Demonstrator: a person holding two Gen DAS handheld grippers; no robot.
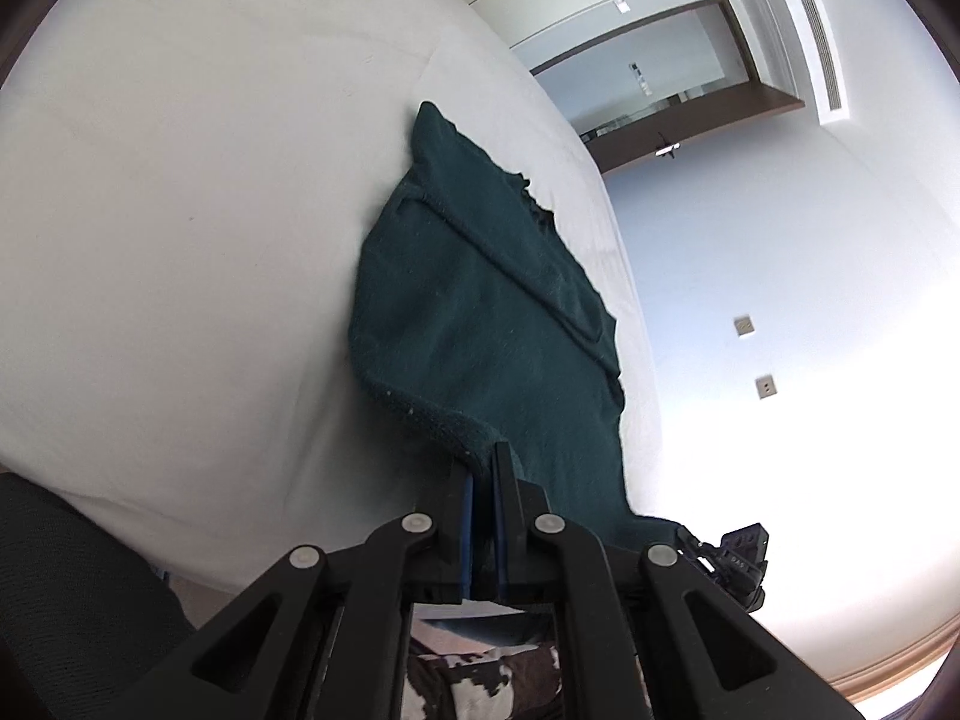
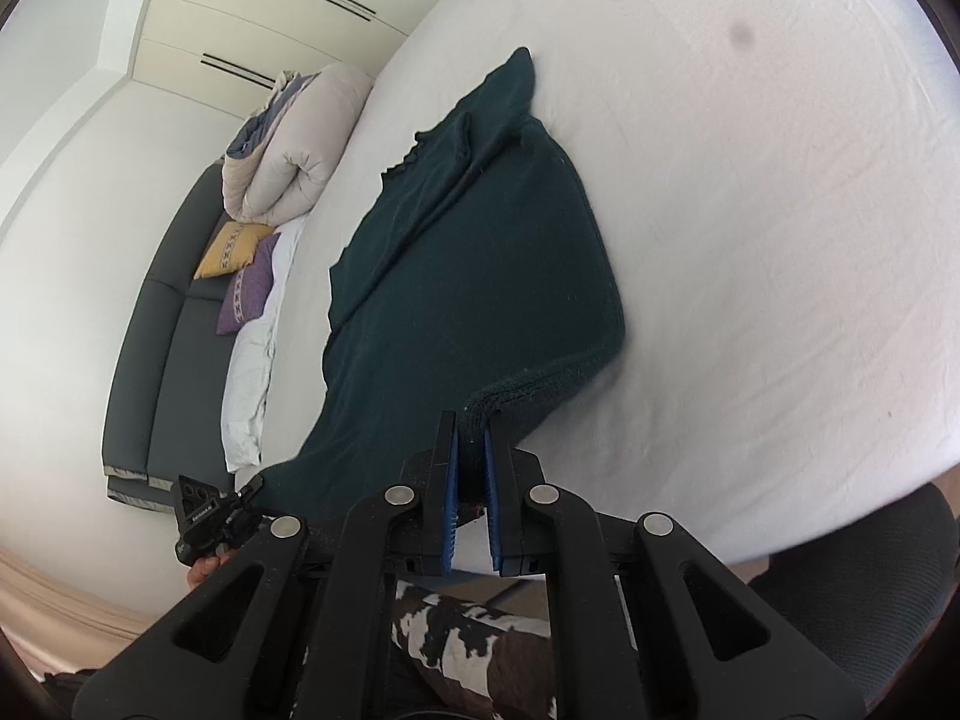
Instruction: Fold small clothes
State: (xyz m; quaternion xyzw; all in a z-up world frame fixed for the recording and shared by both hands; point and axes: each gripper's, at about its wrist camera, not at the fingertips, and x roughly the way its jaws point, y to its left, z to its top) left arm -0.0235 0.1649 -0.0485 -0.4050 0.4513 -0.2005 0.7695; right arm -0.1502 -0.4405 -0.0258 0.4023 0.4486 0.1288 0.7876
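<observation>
White sheets cover the bed [image 2: 750, 192], and the dark green garment [image 2: 474, 252] lies spread near its near edge, its far end reaching toward the middle. My left claw [image 1: 483, 474] is clamped tight on one near corner of the hem, my right claw [image 2: 471, 438] pinching the other.

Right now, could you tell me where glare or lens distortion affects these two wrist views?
Left wrist view: wall at lower right blown out white; bed edge bowed by fisheye. Right wrist view: evenly lit, dark green garment sharp, one dark smudge on the sheet or lens.
</observation>
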